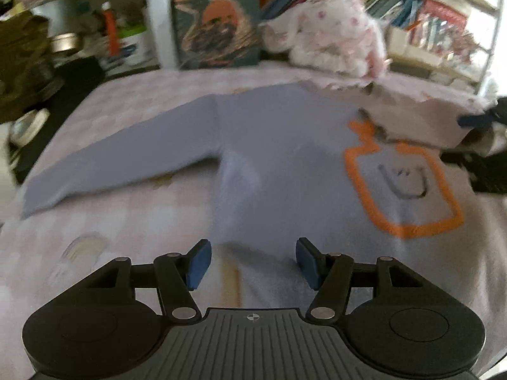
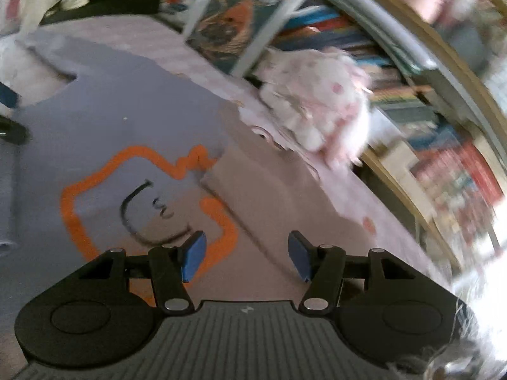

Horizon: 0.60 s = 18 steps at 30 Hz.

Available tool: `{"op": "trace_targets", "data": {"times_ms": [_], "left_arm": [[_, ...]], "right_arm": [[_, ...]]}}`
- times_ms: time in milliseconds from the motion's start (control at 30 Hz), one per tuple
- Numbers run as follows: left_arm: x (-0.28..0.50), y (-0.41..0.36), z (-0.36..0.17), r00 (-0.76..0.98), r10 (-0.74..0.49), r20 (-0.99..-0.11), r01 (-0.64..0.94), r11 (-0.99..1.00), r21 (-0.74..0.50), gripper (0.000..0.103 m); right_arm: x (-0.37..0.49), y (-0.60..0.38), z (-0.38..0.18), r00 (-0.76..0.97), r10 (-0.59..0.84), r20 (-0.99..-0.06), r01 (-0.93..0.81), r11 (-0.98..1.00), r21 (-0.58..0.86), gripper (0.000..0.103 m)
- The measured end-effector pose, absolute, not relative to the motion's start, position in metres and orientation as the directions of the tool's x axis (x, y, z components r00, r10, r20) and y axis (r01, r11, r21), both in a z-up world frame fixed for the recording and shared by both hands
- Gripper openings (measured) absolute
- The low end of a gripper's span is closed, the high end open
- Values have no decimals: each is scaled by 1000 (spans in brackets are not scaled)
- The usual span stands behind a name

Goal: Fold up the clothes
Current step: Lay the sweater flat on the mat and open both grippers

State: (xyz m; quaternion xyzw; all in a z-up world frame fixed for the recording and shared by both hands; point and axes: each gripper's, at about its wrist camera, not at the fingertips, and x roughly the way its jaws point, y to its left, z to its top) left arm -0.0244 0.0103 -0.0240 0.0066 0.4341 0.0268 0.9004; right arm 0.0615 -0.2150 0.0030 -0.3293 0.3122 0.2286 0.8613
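Observation:
A lavender-grey sweater (image 1: 279, 145) with an orange outline print (image 1: 399, 190) lies flat on a pink bedspread (image 1: 126, 209). Its left sleeve (image 1: 120, 164) stretches out to the left. Its right side is folded over, showing a beige-pink panel (image 2: 285, 209). My left gripper (image 1: 252, 262) is open and empty just above the sweater's lower hem. My right gripper (image 2: 242, 258) is open and empty over the folded panel beside the print (image 2: 145, 196). The right gripper's blue tip also shows at the right edge of the left wrist view (image 1: 475, 120).
A white and pink plush toy (image 1: 329, 38) sits at the far edge of the bed. A large picture book (image 1: 218, 15) stands behind it. Bookshelves (image 2: 443, 145) run along the far side. Cluttered shelves (image 1: 63, 41) stand at the left.

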Motion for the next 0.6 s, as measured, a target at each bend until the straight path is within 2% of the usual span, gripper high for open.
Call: {"op": "trace_targets", "data": {"times_ms": [100, 200, 233, 267, 300, 400, 500, 600], "left_arm": [[-40, 11, -26, 594, 142, -792, -137, 988, 74, 60], [-55, 15, -26, 577, 181, -796, -237, 970, 49, 60], [-57, 17, -25, 571, 191, -799, -260, 965, 45, 60], [-60, 18, -24, 564, 200, -801, -282, 958, 40, 60], [-62, 19, -22, 557, 209, -804, -305, 952, 36, 60], [-65, 18, -18, 541, 246, -804, -334, 941, 63, 60], [-66, 22, -14, 522, 283, -804, -354, 930, 98, 60], [-70, 31, -12, 496, 324, -806, -383, 914, 132, 60]], "right_arm": [[87, -196, -13, 667, 226, -710, -663, 616, -427, 52], [103, -184, -21, 644, 269, -716, -704, 574, -418, 46], [108, -182, -23, 636, 283, -718, -715, 567, -409, 40], [115, -182, -22, 619, 292, -729, -721, 580, -380, 20], [122, -182, -21, 605, 299, -738, -722, 597, -350, 9], [136, -201, -12, 652, 292, -700, -637, 711, -297, 6], [139, -244, 13, 754, 247, -608, -484, 836, -260, 6], [136, -304, 38, 850, 119, -514, -286, 922, -260, 6]]}}
